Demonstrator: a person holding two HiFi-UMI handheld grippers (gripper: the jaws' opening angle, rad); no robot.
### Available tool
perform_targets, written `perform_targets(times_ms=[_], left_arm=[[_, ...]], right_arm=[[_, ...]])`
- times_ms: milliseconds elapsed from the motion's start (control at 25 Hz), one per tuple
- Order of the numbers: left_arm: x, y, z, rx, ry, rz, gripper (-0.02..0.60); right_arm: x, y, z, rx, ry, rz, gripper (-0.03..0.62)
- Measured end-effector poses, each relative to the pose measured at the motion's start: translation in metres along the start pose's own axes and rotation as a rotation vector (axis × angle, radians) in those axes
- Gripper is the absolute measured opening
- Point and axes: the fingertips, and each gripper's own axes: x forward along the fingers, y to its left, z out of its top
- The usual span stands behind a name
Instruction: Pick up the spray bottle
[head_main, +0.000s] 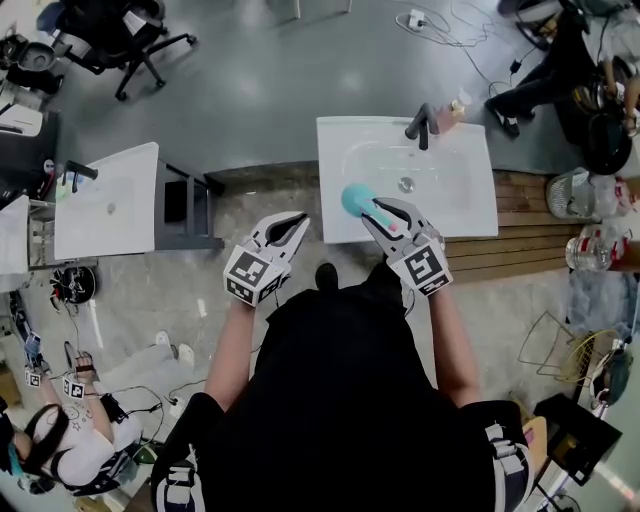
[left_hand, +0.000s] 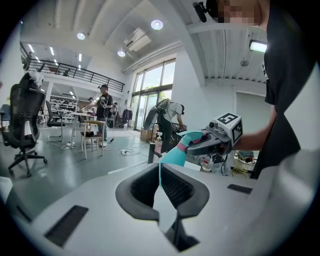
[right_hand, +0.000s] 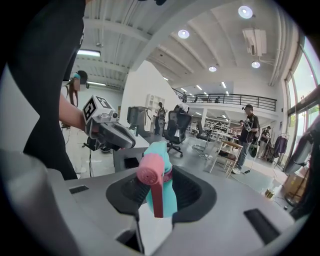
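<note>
- Head view: the right hand-held gripper (head_main: 385, 215) covers most of the teal plastic spray bottle (head_main: 355, 199). Only its rounded base shows, above the front rim of the white rectangular washbasin (head_main: 470, 200). The left hand-held gripper (head_main: 288, 230) hangs over open speckled floor (head_main: 250, 205).
- Left gripper view: ribbed dark jaws spread, nothing between them.
- Right gripper view: jaws pinch the bottle's neck, and the pink trigger head (right_hand: 150, 170) hides part of the body.
</note>
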Motion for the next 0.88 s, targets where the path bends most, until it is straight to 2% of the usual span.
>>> perform_targets(times_ms=[880], left_arm=[[-0.0079, 0.0001, 0.0014, 0.009, 0.001, 0.002, 0.029]], right_arm=[[-0.0012, 0.0034, -0.0002, -0.006, 0.008, -0.011, 0.144]])
